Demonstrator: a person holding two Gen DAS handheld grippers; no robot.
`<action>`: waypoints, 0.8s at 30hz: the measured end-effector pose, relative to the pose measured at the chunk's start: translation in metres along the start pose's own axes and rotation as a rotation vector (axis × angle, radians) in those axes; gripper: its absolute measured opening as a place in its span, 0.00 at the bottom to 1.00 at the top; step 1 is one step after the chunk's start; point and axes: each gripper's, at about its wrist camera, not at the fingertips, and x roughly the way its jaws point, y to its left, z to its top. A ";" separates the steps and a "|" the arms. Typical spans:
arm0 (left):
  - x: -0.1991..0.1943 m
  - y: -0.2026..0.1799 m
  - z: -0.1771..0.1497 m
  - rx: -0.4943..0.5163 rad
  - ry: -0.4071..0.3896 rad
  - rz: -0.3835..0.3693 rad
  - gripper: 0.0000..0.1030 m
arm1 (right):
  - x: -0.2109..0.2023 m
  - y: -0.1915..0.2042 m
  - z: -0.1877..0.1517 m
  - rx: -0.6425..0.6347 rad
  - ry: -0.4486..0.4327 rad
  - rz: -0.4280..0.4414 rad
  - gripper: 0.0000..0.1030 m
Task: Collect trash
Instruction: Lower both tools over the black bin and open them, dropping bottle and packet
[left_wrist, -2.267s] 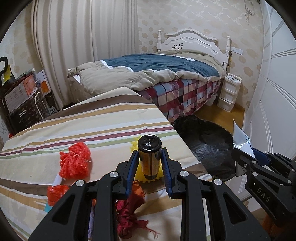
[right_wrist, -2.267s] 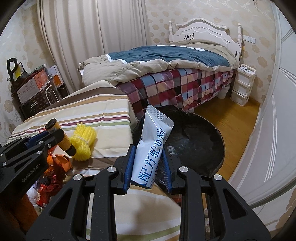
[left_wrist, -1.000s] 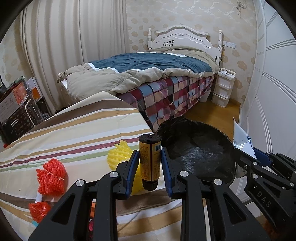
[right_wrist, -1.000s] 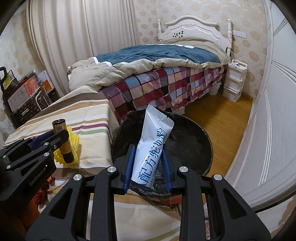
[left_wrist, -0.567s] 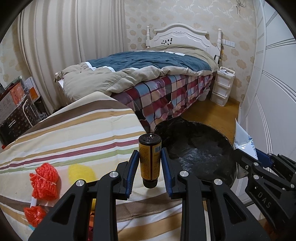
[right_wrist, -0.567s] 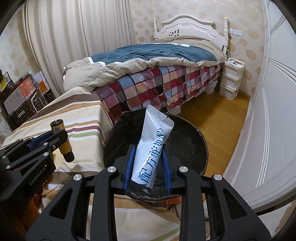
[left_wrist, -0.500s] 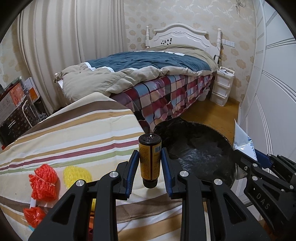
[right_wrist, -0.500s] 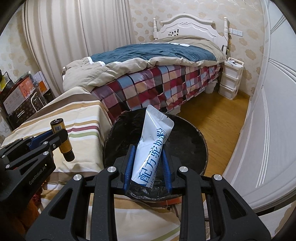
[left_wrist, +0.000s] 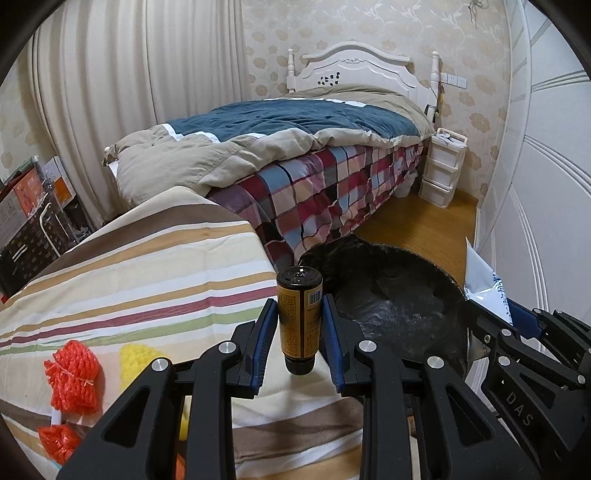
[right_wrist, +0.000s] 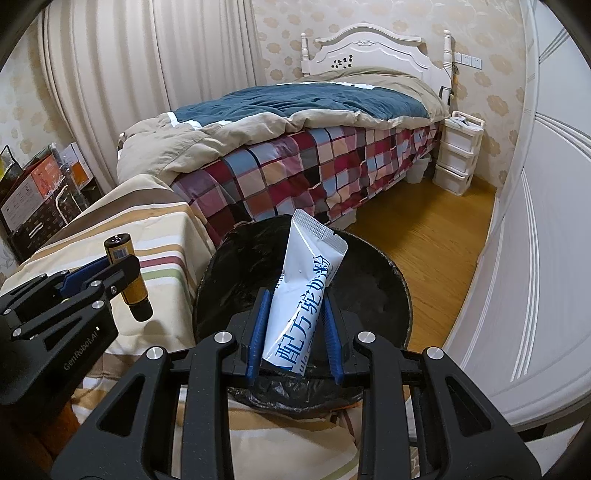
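**Two pieces of trash heading for the bin**

The left gripper (left_wrist: 299, 341) is pinching a small brown bottle (left_wrist: 298, 325) above the edge of the striped tablecloth (left_wrist: 147, 273), beside the black-lined trash bin (right_wrist: 369, 280). The right gripper (right_wrist: 295, 332) is clamping a white sachet (right_wrist: 303, 291) over the bin's mouth. Neither item is dropped yet. Red mesh bundles (left_wrist: 75, 376) and a yellow one (left_wrist: 135, 363) are lying on the cloth, apparently awaiting collection. A bed with a checked cover (left_wrist: 332, 184) is filling the room behind.
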 end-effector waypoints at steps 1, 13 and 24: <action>0.003 -0.001 0.001 0.001 0.002 0.000 0.27 | 0.001 -0.001 0.000 0.000 0.000 -0.001 0.27; 0.030 -0.018 0.012 0.027 0.021 0.015 0.27 | 0.014 -0.014 0.008 0.004 0.011 -0.009 0.27; 0.053 -0.031 0.020 0.038 0.049 0.030 0.31 | 0.040 -0.025 0.017 0.020 0.048 -0.021 0.29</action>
